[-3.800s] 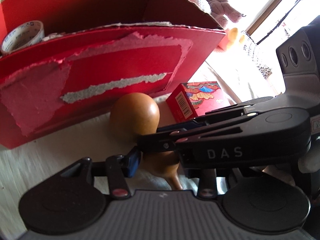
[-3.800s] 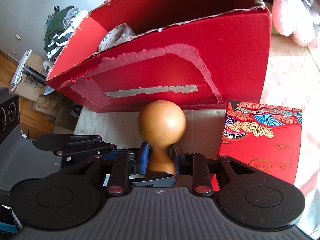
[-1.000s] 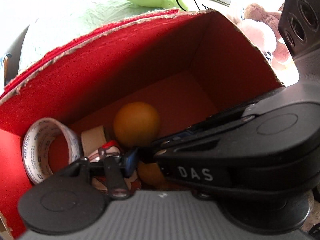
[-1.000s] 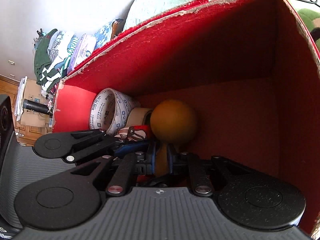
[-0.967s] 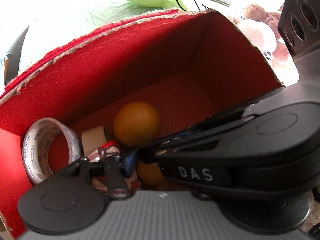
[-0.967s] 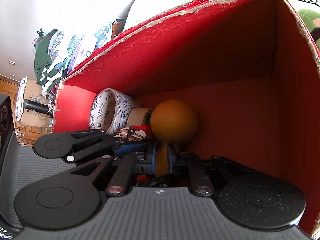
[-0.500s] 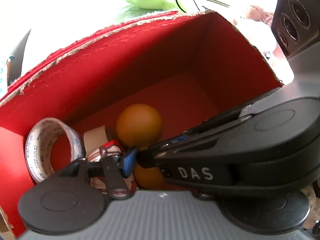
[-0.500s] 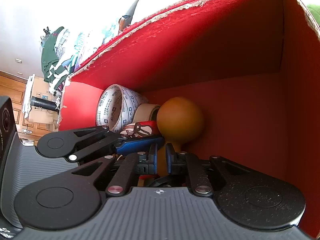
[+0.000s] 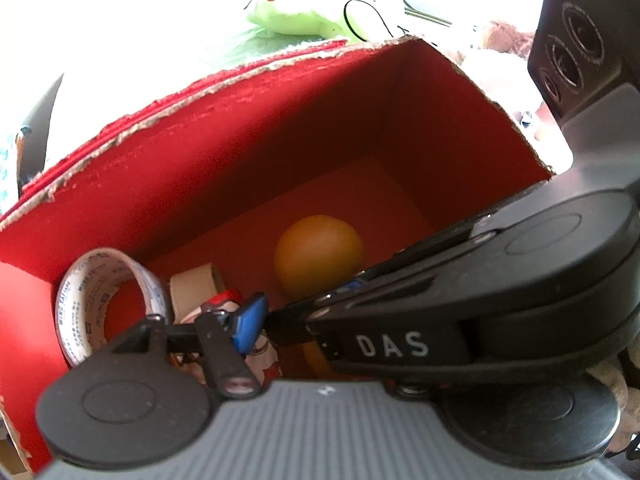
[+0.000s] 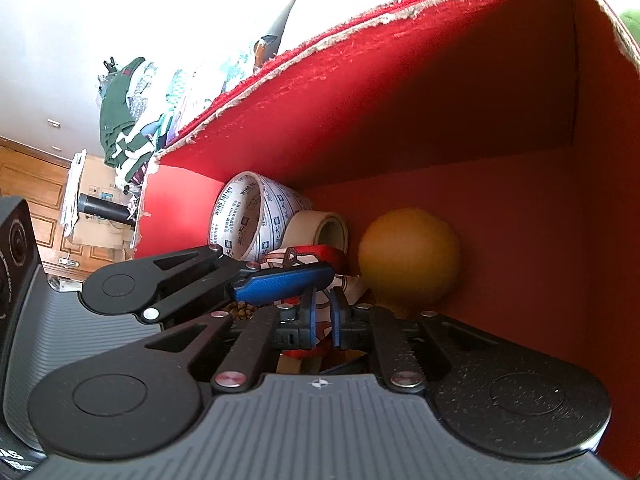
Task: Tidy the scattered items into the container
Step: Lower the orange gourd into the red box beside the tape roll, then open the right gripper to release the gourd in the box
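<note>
Both grippers reach down into the red cardboard box (image 9: 240, 140). A wooden gourd (image 10: 408, 256) with a round top lies on the box floor, right of my right gripper (image 10: 322, 316) and outside its jaws. Those jaws are shut, and only a red-and-white item shows behind them. The jaws of my left gripper (image 9: 298, 336) are opening. Its blue left pad (image 9: 250, 322) stands apart from the gourd's lower bulb (image 9: 316, 356), which lies between the jaws. The right gripper's body (image 9: 440, 320) hides the other finger. The gourd's top (image 9: 318, 256) is free.
In the box's left end stand a white printed tape roll (image 10: 248, 216), a beige tape roll (image 10: 316, 228) and a red-and-white item (image 10: 304, 254). Beyond the box lie a green plush toy (image 9: 296, 16) and a pink one (image 9: 504, 40). Clothes (image 10: 124, 112) pile up at the far left.
The gourd's neck has left the right jaws, and the gourd now lies to their right on the box floor. The left gripper's visible finger has swung outward.
</note>
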Demonstrator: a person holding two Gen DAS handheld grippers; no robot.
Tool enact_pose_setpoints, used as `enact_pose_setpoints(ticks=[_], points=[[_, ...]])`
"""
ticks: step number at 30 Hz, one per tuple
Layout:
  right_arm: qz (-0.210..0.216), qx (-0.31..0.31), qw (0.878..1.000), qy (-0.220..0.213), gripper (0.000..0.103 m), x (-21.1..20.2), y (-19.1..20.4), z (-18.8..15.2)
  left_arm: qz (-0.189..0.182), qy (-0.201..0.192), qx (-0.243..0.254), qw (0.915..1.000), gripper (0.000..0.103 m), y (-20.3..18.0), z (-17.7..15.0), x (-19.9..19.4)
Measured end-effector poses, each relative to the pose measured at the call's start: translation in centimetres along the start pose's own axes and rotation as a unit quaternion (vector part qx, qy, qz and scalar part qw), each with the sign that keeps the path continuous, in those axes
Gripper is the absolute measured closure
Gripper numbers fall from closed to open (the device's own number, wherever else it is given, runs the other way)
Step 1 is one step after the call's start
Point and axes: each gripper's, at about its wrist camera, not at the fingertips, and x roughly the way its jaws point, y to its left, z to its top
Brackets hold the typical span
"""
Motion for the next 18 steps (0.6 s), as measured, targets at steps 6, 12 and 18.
enact_pose_setpoints(ticks=[6,12,18], points=[[0.003,0.0,1.0,-0.006,0.091,-0.1,0.0,0.0,0.0,-0.005,-0.002,1.0,0.04,0.2,0.2,-0.2],[0.0,-0.005,1.0,-0.02,0.088,-0.3,0.1,-0.2,0.007,-0.014,-0.002,0.9999,0.037,0.1,0.2,-0.5],[-0.013,-0.011,0.999,-0.033,0.087,-0.5,0.3,-0.3,0.012,-0.022,-0.009,0.9997,0.035,-0.3,-1.2,-1.1]])
